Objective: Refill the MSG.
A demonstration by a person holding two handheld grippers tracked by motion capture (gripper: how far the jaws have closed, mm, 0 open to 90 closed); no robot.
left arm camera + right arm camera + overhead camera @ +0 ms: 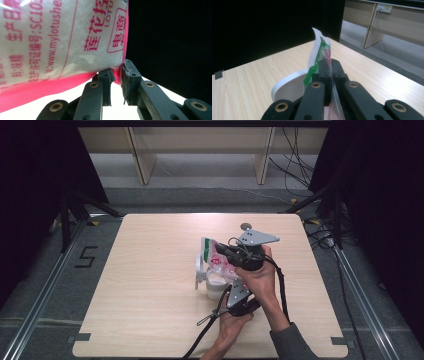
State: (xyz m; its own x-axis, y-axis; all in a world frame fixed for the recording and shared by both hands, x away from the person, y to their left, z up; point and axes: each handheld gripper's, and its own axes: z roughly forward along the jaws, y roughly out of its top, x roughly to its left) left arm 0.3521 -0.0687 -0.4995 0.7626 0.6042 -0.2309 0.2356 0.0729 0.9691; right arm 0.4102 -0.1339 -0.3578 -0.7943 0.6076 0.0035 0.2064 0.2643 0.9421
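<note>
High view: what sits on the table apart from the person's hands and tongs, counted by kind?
Pink-and-white printed bags: 1
White containers: 1
Small grey discs near the far edge: 1
Total: 3

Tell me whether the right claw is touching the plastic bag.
Touching. In the right gripper view the right claw is shut, its jaws pinching the plastic bag at its thin edge.

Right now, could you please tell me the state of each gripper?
Left gripper: tongs closed on a pink corner of the bag.
Right gripper: tongs shut on the bag's edge.
</note>
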